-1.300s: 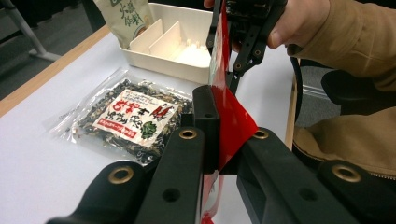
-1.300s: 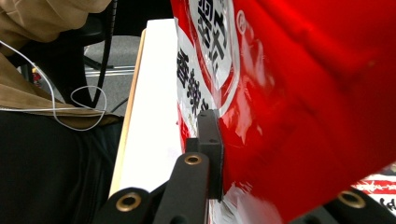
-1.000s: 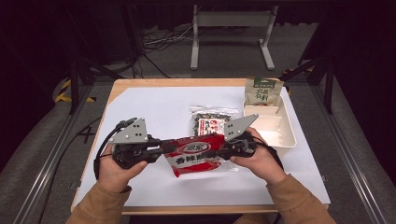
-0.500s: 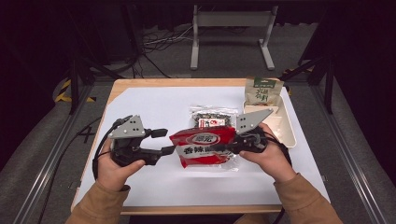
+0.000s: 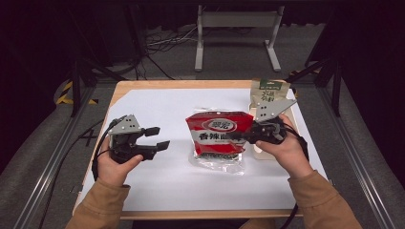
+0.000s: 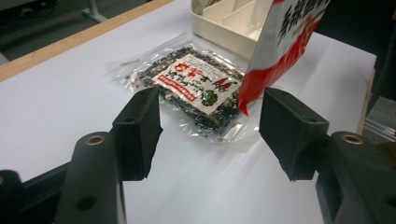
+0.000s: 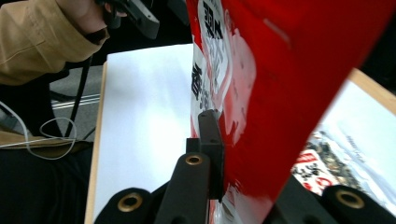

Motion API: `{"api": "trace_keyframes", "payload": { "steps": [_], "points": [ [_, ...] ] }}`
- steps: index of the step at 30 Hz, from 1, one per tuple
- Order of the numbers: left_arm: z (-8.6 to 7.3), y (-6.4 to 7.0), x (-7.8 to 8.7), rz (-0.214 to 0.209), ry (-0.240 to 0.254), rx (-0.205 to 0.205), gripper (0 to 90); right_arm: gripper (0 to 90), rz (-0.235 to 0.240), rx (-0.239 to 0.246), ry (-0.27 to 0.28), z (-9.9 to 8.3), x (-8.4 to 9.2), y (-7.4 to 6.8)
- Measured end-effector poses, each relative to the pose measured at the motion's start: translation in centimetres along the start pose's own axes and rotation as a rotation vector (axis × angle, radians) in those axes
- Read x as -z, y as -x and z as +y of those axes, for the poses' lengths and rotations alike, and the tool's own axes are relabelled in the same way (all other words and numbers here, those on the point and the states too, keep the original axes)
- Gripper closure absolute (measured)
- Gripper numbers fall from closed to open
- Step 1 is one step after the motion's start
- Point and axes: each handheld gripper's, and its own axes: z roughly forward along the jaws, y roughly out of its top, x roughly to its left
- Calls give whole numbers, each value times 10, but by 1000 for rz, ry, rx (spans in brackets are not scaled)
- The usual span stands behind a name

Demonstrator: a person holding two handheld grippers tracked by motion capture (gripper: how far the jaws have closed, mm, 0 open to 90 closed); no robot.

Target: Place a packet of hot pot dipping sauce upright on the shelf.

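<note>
High view, right tool [image 5: 244, 137] pinching glossy red packet [image 5: 218, 130]

Pretty dark room overall, the only bright spot is the table [image 5: 143, 90], a wooden top with a white sheet [image 5: 157, 109] over most of it so just the wood edge shows. Grey carpet-looking floor [image 5: 229, 62] all around. Behind the table there's a grey metal stand [image 5: 237, 19] with two legs, plus a tangle of cables [image 5: 162, 45] on the floor. Black frame struts [image 5: 76, 81] lean in on both sides, and there's a bit of yellow-black tape [image 5: 64, 93] at the left.
</note>
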Motion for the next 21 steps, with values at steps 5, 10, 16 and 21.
{"api": "trace_keyframes", "payload": {
  "steps": [5,10,16,21],
  "points": [
    [-8,-9,-5,11,-9,21,370,897,-38,6,9,4,8,5],
    [-15,-17,-7,19,1,45,361,897,-77,-1,17,6,18,16],
    [-20,-23,-9,25,-3,58,357,897,-110,-4,25,7,29,25],
    [-24,-26,-12,29,-19,63,333,897,-141,-11,28,7,39,34]
  ]
}}
